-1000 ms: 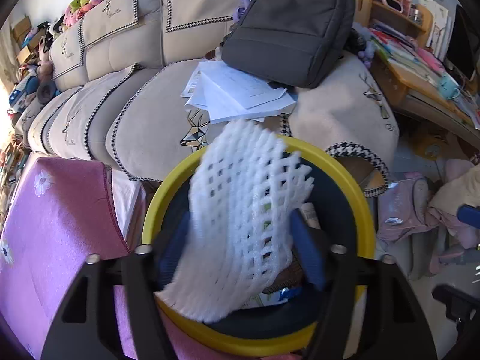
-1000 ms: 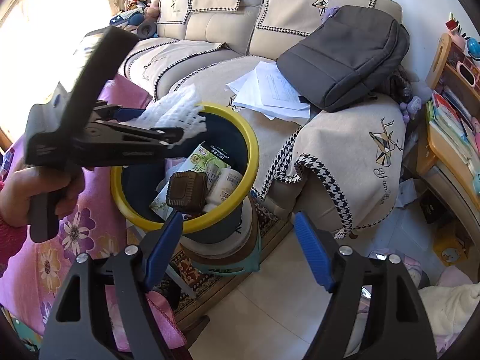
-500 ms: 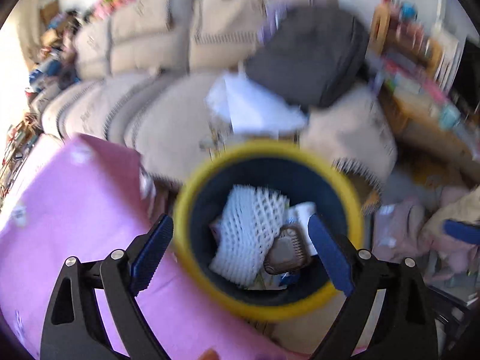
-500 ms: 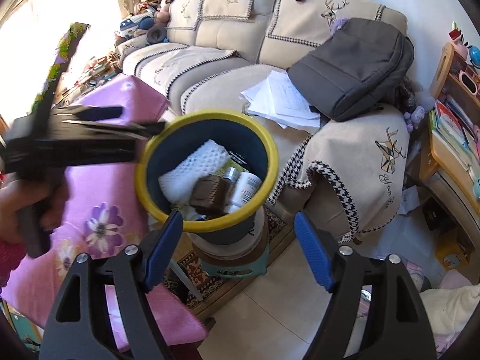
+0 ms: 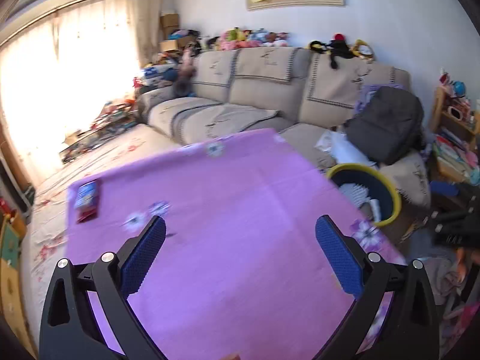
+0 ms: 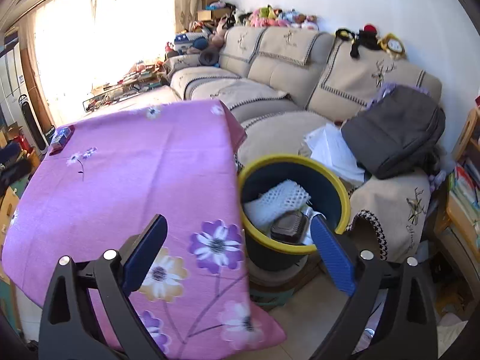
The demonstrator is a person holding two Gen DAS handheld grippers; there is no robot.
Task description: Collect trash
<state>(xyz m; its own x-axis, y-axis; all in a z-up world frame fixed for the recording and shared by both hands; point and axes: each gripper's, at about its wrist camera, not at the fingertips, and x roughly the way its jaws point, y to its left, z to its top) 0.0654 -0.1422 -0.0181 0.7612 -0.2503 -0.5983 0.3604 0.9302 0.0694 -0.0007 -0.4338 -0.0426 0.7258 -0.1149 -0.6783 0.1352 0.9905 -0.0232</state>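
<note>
We see a pink-purple tablecloth (image 6: 126, 186) with purple, white and yellow flowers, a dark blue bin (image 6: 330, 198) with a yellow rim, white netting (image 6: 282, 199) inside it, a beige sofa (image 6: 270, 69) with dark checked edges, and a grey backpack (image 6: 396, 132).

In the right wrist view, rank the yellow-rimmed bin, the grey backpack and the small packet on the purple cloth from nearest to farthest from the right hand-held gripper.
1. Bin: just ahead, right of the table.
2. Backpack: farther right, on the sofa.
3. Packet: far left corner of the cloth.

The order of the backpack and packet is close.
</note>
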